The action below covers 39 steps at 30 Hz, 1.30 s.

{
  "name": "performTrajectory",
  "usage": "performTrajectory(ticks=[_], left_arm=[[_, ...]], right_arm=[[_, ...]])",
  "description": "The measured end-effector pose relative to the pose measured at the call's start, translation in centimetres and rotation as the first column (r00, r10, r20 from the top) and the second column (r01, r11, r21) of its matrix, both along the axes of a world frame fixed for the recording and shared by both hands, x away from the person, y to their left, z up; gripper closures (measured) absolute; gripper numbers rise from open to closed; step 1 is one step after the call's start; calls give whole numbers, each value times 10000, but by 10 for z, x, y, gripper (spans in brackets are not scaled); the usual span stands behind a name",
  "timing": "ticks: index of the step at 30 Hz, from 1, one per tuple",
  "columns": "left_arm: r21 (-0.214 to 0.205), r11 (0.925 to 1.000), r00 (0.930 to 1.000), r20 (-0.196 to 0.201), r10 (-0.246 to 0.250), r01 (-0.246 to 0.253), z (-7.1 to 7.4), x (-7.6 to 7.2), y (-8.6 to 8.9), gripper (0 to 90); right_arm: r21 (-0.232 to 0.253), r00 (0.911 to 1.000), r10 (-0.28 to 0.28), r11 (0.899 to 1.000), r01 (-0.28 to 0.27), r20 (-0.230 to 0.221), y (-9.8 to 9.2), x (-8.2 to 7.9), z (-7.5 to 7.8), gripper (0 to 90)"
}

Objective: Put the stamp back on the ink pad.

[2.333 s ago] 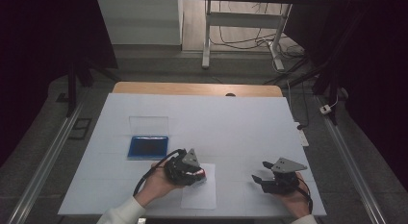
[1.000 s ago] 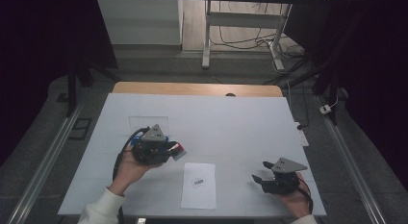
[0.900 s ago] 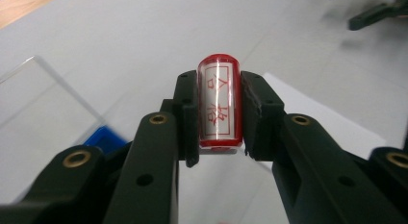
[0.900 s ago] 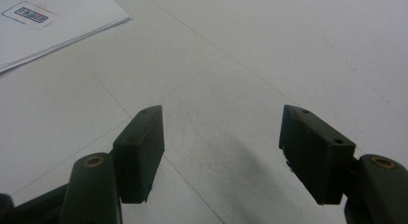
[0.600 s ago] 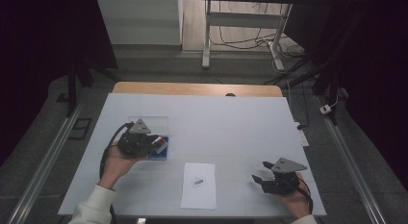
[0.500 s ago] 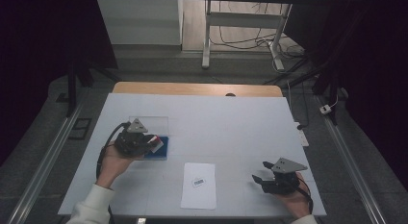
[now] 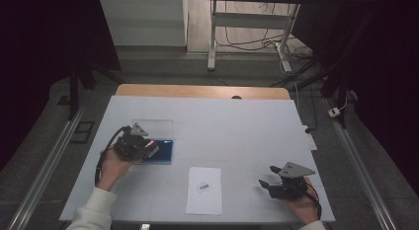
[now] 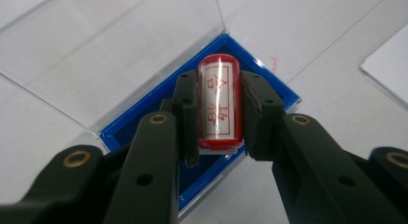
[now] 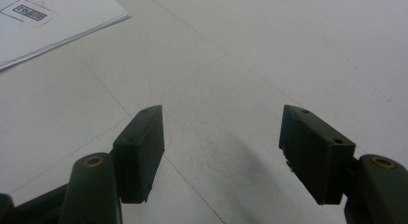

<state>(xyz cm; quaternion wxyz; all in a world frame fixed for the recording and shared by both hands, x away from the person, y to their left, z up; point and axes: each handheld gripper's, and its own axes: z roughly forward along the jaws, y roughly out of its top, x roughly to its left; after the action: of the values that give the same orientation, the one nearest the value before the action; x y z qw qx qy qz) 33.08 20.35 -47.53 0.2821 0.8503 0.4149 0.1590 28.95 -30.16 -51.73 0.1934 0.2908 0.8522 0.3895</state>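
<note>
My left hand-held gripper [image 8: 219, 113] is clenched on a small red cylindrical stamp with a clear shell and red characters on its white label [image 8: 219, 101], pinned crosswise between the pads. It hangs right over the shallow blue rectangular ink pad tray [image 8: 276, 87], whose clear plastic lid [image 8: 110, 46] lies flipped open flat on the white surface [image 7: 237, 126] behind it. So the stamp is picked up and brought to the pad (I cannot tell whether its face touches the ink). I judge that inking is the step in hand.

Toward the middle lies the white sheet of paper with a small printed label [image 7: 204, 190], with no red mark that I can see, so pressing the stamp on it seems to be left to do.

My right hand-held gripper [image 9: 221, 156] rests low on the surface with its jaws spread wide, grasping nothing.
</note>
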Motion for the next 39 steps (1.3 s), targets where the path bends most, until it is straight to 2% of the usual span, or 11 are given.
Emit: performTrajectory(ticks=[3, 11, 17, 21, 23, 26, 28, 36, 39], left_arm=[[44, 10000, 9999, -155, 50, -49, -5, 3, 0, 704], [400, 9990, 9997, -54, 217, -215, -11, 7, -3, 703], [154, 9996, 9996, -133, 250, -248, -14, 9, 0, 699], [151, 9996, 9997, -67, 241, -240, -15, 9, 0, 687], [116, 9995, 9996, 66, 280, -281, -14, 8, 0, 623], [-153, 9991, 9983, 408, 407, -401, -9, 5, 3, 522], [-372, 9983, 9972, 582, 474, -453, -6, 3, 4, 489], [-1112, 9929, 9937, 980, 535, -425, 4, -8, 4, 424], [-1192, 9927, 9927, 1152, 346, -208, 6, -17, 2, 414]], right_arm=[[2, 10000, 3, 10000, -3, -1, 0, 0, 0, 320], [-2, 10000, 22, 10000, -22, 1, 0, 1, -1, 320], [9, 10000, 20, 10000, -20, -5, 0, 0, -1, 320], [-24, 10000, 7, 10000, -7, -4, 0, 0, -1, 320], [-20, 10000, -9, 10000, 9, -34, 0, 0, -1, 320], [54, 10000, -3, 10000, 3, -26, 0, 0, -1, 320], [29, 10000, 5, 10000, -5, -29, 0, 0, -1, 320], [88, 10000, -47, 10000, 46, 24, -1, 0, 0, 320], [139, 10000, -30, 9999, 29, 78, -1, 0, 1, 320]])
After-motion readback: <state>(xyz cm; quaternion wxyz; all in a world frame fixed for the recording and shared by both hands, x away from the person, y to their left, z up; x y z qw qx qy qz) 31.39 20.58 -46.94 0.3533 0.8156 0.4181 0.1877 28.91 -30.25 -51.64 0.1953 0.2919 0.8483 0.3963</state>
